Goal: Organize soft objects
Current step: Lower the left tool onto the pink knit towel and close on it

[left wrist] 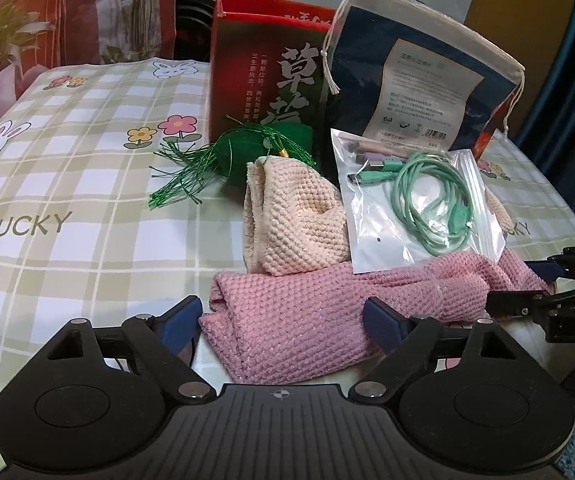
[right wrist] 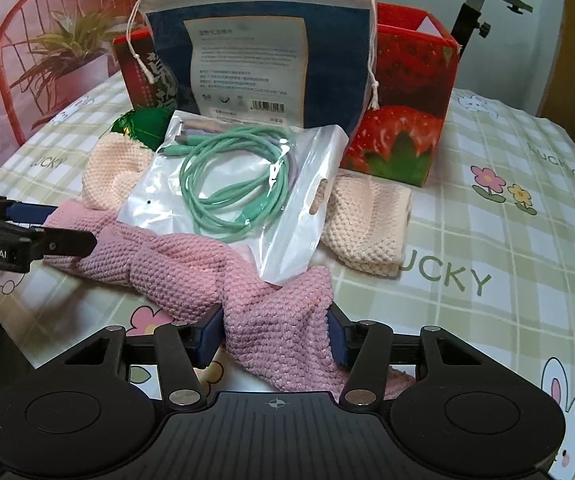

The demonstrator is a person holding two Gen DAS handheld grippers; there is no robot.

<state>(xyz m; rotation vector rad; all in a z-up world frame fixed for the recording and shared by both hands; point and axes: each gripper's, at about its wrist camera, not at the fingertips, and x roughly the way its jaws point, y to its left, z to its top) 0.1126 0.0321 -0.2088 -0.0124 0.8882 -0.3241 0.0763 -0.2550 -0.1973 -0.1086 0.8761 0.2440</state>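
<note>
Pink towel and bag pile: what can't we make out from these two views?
- Pink towel middle: both views, under the zip bag of cables.
- Red strawberry box contents: both views, hidden by its walls and the drawstring pouch.
- Pouch label text: too small.

My pink knitted cloth point(right wrist: 191, 264) lies crumpled and stretched left to right across the near edge of the worktop. Just beyond it sits a peach knitted cloth point(left wrist: 295, 220), loosely folded. A second peach cloth point(right wrist: 367, 224) lies farther right, folded flat.
</note>
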